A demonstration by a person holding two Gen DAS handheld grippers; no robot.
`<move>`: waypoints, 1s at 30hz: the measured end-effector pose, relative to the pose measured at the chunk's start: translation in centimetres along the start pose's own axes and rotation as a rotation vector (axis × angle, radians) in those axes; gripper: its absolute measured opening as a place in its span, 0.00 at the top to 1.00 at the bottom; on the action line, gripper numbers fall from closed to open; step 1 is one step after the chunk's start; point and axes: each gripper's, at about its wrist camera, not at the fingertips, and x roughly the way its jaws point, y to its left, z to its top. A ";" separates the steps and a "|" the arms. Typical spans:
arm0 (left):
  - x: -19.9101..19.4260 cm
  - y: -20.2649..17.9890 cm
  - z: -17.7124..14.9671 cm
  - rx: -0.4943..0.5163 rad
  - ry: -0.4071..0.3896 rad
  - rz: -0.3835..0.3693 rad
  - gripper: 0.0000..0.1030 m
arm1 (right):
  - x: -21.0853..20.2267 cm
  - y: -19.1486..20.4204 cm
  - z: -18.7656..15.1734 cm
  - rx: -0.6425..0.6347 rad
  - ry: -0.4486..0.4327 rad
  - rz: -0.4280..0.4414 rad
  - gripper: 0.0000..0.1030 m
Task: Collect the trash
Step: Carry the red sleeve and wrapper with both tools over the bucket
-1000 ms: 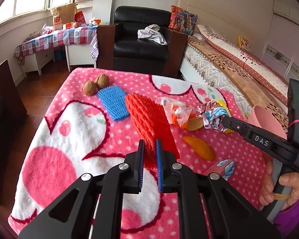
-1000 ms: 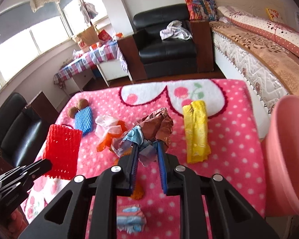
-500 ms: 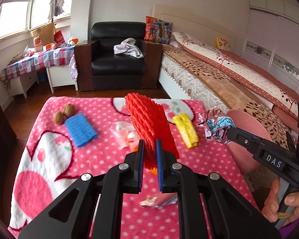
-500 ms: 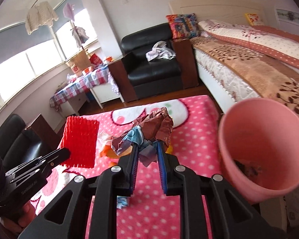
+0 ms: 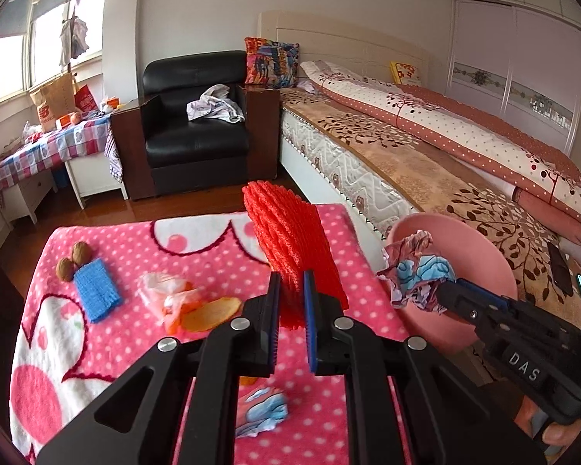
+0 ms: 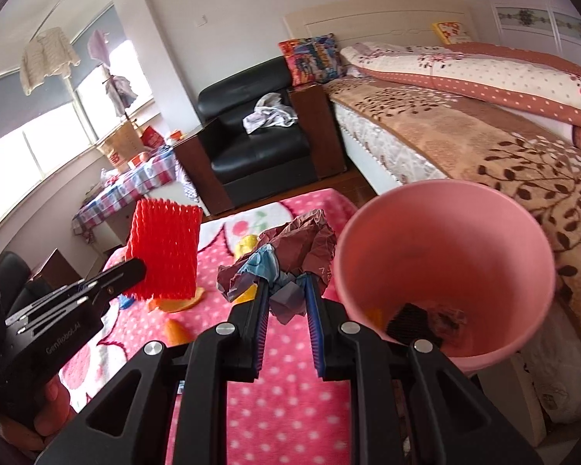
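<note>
My left gripper [image 5: 290, 283] is shut on a red foam net [image 5: 290, 248], held upright above the pink blanket [image 5: 135, 348]; the net also shows in the right wrist view [image 6: 162, 248]. My right gripper [image 6: 286, 290] is shut on a crumpled brown and blue wrapper [image 6: 290, 255], held just left of the pink bin [image 6: 445, 232]. In the left wrist view the wrapper [image 5: 414, 271] hangs at the bin's near rim [image 5: 484, 252]. The bin holds some dark scraps [image 6: 426, 319].
On the blanket lie a blue foam net [image 5: 95, 290], two walnuts [image 5: 73, 259], a clear bag with orange peel [image 5: 186, 302] and a small blue wrapper [image 5: 263, 407]. A bed [image 5: 445, 162] runs along the right. A black armchair [image 5: 197, 131] stands behind.
Both grippers have swung right with their loads towards the pink bin. The bin now fills the right of the right wrist view, and the wrapper is at its rim.
</note>
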 end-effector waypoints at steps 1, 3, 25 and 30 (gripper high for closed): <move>0.2 -0.5 0.2 0.007 -0.001 -0.003 0.90 | 0.0 -0.3 0.0 0.005 -0.001 -0.006 0.82; 0.7 -1.6 0.6 0.020 -0.001 -0.010 0.90 | -0.2 -1.1 0.1 0.016 -0.007 -0.021 0.82; 6.3 -12.1 1.7 0.172 0.017 -0.071 0.90 | 0.0 -9.6 0.8 0.097 -0.002 -0.171 0.82; 7.7 -13.2 1.6 0.190 0.038 -0.076 0.90 | 0.8 -11.1 0.5 0.110 0.021 -0.194 0.82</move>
